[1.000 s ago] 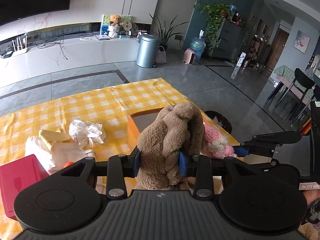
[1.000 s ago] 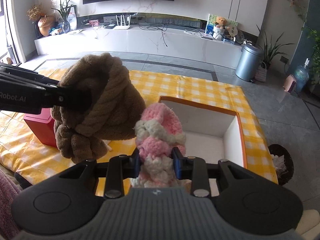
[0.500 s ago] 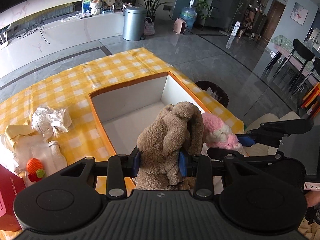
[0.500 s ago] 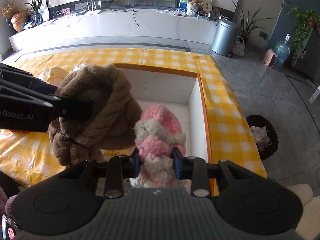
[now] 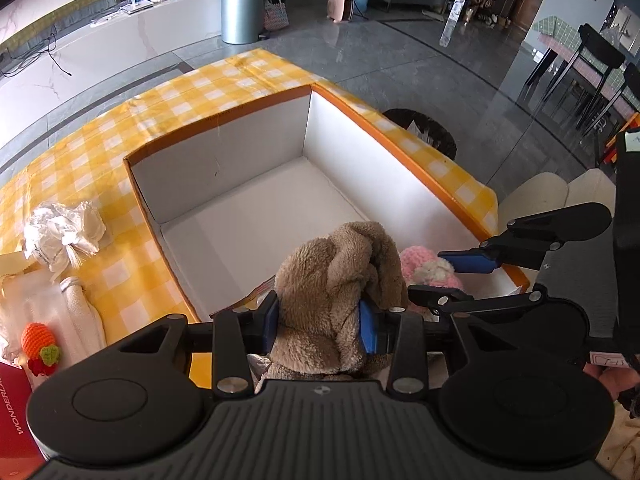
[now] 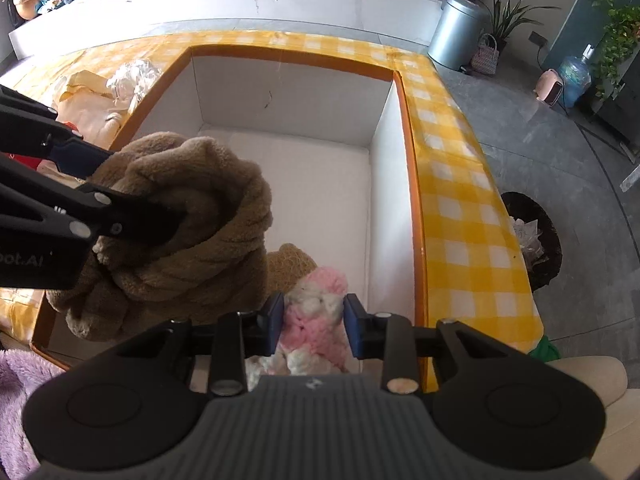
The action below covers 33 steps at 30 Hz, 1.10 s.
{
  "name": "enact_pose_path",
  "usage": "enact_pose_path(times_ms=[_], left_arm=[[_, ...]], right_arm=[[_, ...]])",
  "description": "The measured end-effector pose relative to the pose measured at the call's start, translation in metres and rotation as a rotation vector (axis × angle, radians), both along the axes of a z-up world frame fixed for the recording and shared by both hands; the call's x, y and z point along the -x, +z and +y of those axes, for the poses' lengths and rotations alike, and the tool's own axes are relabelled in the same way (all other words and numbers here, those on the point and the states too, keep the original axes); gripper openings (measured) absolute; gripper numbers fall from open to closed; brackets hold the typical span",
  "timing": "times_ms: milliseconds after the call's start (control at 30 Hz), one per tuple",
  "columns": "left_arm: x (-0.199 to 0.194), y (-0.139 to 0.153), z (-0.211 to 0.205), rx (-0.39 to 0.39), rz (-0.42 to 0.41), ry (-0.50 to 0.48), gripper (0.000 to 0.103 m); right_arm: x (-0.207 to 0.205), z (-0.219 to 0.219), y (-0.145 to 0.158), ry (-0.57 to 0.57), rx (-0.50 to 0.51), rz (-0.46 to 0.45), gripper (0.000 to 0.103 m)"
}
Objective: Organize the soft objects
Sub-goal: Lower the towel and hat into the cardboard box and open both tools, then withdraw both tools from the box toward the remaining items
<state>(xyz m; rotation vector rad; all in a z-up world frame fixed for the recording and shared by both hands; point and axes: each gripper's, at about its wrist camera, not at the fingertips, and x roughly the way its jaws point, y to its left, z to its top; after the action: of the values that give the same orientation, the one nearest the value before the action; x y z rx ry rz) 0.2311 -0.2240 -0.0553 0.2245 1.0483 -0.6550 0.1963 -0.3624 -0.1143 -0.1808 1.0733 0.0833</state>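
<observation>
A knotted brown fleece bundle (image 5: 336,272) sits between the blue pads of my left gripper (image 5: 320,316), whose jaws are opening while the pads still touch it. In the right wrist view the bundle (image 6: 192,220) hangs over the near left part of the orange-rimmed white box (image 6: 412,184), with the left gripper (image 6: 132,188) reaching in from the left. My right gripper (image 6: 314,320) is shut on a pink and white crochet toy (image 6: 316,308), low over the box's near end. From the left wrist the toy (image 5: 424,268) and right gripper (image 5: 440,280) show beside the bundle.
A tan fuzzy item (image 6: 288,264) lies on the box floor near the front wall. Left of the box (image 5: 224,116) on the yellow checked cloth lie a crumpled white bag (image 5: 64,232), a crochet carrot (image 5: 38,340) and a red box (image 5: 12,400). A black bin (image 5: 424,132) stands beyond the table's right edge.
Both grippers have come forward and down with their loads, from above the table's near side to low over the box. The left pads stand slightly wider on the bundle.
</observation>
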Motion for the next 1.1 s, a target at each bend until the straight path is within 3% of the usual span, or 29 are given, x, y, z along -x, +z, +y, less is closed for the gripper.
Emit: enact_pose_path(times_ms=[100, 300, 400, 667, 833, 1033, 1100], left_arm=[[-0.001, -0.007, -0.002, -0.013, 0.017, -0.003, 0.047], [0.003, -0.003, 0.000, -0.020, -0.004, -0.004, 0.057], [0.005, 0.009, 0.005, 0.021, -0.006, 0.000, 0.068], [0.018, 0.057, 0.027, 0.089, -0.094, 0.030, 0.068], [0.035, 0.084, 0.046, 0.108, -0.173, 0.049, 0.068], [0.058, 0.095, 0.071, 0.050, -0.209, 0.049, 0.068], [0.065, 0.096, 0.083, 0.035, -0.218, 0.044, 0.068]], right_arm=[[-0.001, 0.001, -0.002, 0.006, -0.011, 0.010, 0.032], [0.005, 0.008, 0.004, 0.053, 0.035, -0.011, 0.047], [0.009, 0.009, 0.012, 0.059, 0.035, -0.019, 0.055], [0.025, 0.010, 0.045, 0.032, 0.048, -0.085, 0.068], [0.044, 0.019, 0.074, 0.011, 0.019, -0.160, 0.070], [0.065, 0.045, 0.097, 0.030, -0.039, -0.194, 0.073], [0.070, 0.054, 0.103, 0.046, -0.077, -0.201, 0.079]])
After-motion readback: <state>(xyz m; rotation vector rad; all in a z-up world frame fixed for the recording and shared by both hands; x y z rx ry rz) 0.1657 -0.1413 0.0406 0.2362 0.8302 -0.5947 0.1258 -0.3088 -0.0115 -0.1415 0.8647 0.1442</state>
